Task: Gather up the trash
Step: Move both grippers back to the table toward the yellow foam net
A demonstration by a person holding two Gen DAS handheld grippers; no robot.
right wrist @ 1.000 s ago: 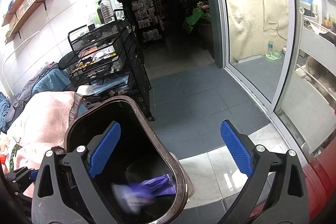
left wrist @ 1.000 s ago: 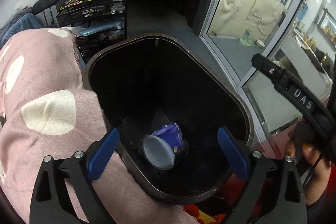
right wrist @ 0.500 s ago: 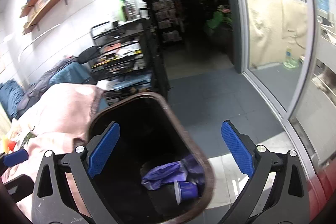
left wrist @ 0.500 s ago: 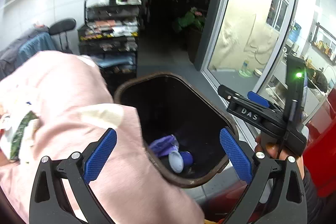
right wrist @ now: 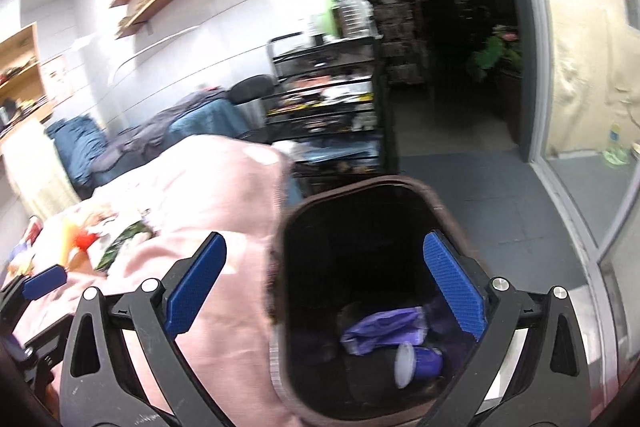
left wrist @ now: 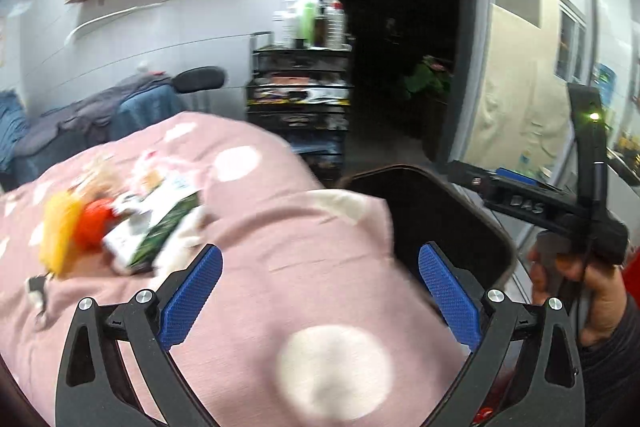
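A dark brown bin point(right wrist: 400, 187) stands beside a pink spotted cloth; it also shows in the left wrist view point(left wrist: 436, 203). Inside lie a purple wrapper point(right wrist: 384, 329) and a purple cup with a white lid point(right wrist: 416, 363). My right gripper point(right wrist: 326, 289) is open and empty above the bin's near rim. My left gripper point(left wrist: 320, 289) is open and empty over the pink cloth point(left wrist: 288, 259). A blurred pile of trash lies on the cloth at the left: a yellow piece point(left wrist: 60, 231), an orange piece point(left wrist: 94, 223) and a green-and-white packet point(left wrist: 156, 227). The pile also shows in the right wrist view point(right wrist: 104, 239).
A black wire rack point(left wrist: 298, 95) with bottles on top stands behind the cloth. A dark doorway point(right wrist: 440, 27) and glass door point(right wrist: 592, 87) are at the right. Blue clothes lie over a chair point(left wrist: 120, 111). Grey floor tiles point(right wrist: 500, 211) lie beyond the bin.
My left gripper has pulled back and swung left from over the bin to over the pink cloth, bringing the trash pile into view. My right gripper has tilted slightly; the bin's contents lie still.
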